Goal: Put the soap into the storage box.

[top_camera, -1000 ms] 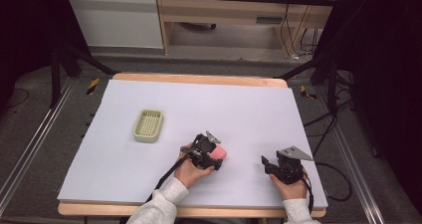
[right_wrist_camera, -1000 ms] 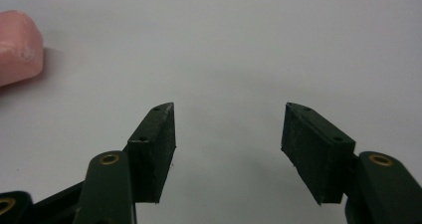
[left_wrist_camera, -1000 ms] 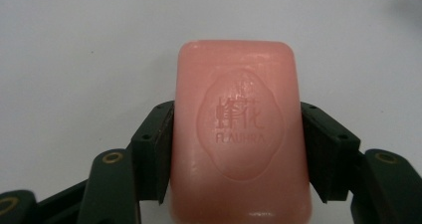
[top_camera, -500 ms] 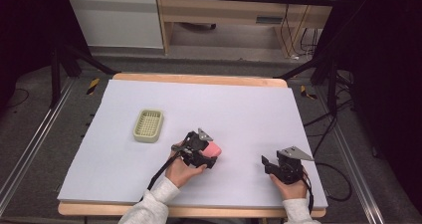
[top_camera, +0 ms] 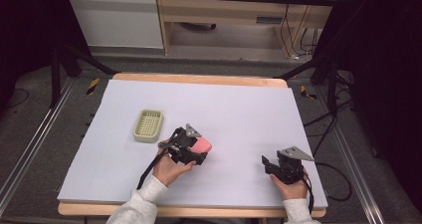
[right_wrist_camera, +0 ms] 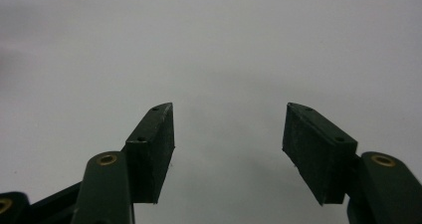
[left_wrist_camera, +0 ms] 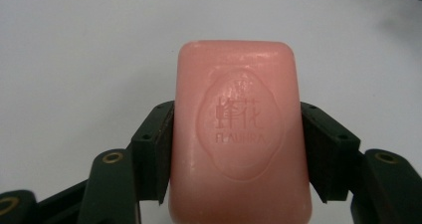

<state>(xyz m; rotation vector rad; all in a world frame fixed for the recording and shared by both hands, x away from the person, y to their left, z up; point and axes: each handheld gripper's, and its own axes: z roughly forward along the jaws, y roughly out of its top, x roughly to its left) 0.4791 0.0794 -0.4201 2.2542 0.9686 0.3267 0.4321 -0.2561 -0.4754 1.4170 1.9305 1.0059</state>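
Since the earlier high view the left gripper (top_camera: 199,152) has carried the pink soap bar (top_camera: 201,146) a little way across the white table cover (top_camera: 239,109), toward the pale green soap dish (top_camera: 148,125), which has stayed where it was; bar and dish are near each other but apart. The right gripper (top_camera: 271,165) has kept its place near the front edge, well apart from the soap. In the left gripper view the soap bar (left_wrist_camera: 239,134) sits between the two black pads (left_wrist_camera: 160,149), which press on its long sides, and its top shows a stamped oval emblem with lettering (too small to make out from above). The right gripper view shows its jaws standing apart with nothing between them, over bare white cover (right_wrist_camera: 224,45); going by the frames they hold no object.
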